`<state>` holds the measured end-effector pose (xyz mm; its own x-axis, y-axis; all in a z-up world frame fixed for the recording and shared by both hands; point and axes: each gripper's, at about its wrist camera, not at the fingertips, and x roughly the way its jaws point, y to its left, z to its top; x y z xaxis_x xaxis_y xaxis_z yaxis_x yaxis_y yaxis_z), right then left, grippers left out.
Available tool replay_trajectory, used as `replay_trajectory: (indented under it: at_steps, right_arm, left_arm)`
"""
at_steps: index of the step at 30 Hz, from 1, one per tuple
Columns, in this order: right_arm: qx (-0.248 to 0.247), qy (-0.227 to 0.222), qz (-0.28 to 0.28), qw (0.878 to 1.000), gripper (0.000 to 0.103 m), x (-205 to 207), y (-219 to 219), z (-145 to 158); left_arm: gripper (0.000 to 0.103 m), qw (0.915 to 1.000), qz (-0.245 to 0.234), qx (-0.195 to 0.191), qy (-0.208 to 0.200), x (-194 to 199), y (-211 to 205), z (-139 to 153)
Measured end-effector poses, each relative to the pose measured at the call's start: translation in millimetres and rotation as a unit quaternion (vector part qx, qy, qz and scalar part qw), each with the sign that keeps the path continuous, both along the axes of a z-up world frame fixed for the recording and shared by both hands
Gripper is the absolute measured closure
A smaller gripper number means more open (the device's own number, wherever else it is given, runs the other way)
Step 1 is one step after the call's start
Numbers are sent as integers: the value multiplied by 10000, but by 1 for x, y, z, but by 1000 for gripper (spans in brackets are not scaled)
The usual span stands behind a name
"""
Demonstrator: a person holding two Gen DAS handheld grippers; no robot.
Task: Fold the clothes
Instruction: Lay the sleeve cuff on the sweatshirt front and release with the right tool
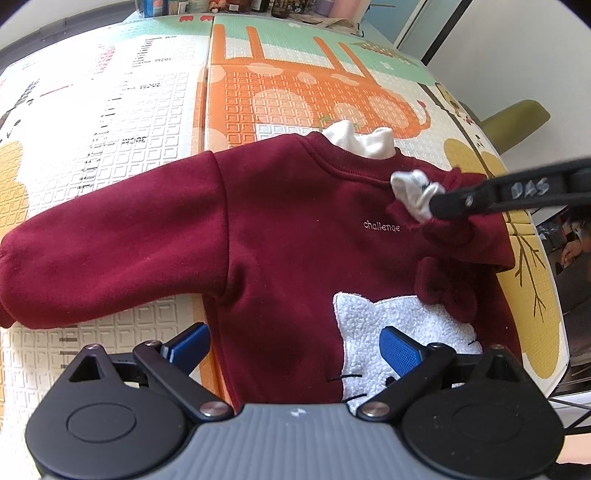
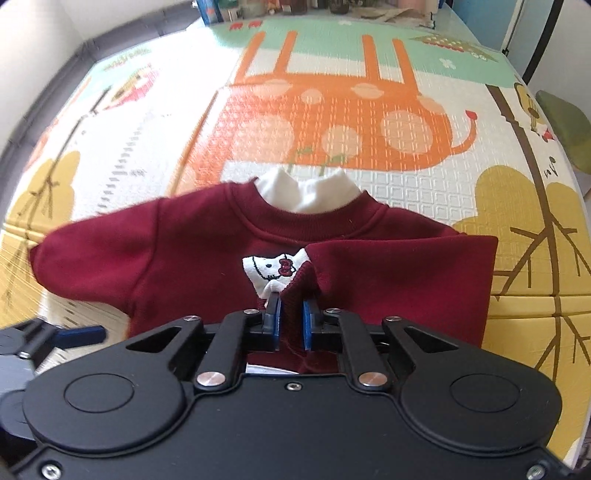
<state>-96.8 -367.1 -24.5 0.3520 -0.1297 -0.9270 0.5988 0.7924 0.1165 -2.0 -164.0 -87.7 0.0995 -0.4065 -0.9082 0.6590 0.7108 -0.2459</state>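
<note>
In the left wrist view, a maroon fleece sweatshirt (image 1: pixel 295 236) with a white collar is spread flat on a patterned foam play mat (image 1: pixel 155 110) ahead of the left gripper (image 1: pixel 295 345), whose blue pads are held wide apart; the collar points away, one sleeve stretching leftward. The hem is cut off below. In the right wrist view, the right gripper (image 2: pixel 291 321) is clamped on the folded-over sleeve cuff (image 2: pixel 291 280), its embroidered white lining shown only here.

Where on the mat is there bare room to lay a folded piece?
Free: the mat beyond the sweater's collar, and the stretch past its spread sleeve. Crowded: the sweater's middle, where the right gripper pinches the folded-in cuff and the left gripper hovers open; jars line the far edge.
</note>
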Motion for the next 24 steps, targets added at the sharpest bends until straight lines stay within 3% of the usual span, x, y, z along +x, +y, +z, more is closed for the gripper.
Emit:
replay_trajectory:
  at_steps: [10, 24]
  right_arm:
    - [52, -439, 259, 9987, 93, 24, 21, 31]
    - [356, -229, 578, 9974, 93, 67, 48, -2]
  left_arm:
    - [3, 10000, -40, 27, 25, -3, 2, -2]
    - [3, 10000, -23, 5, 15, -2, 13, 3]
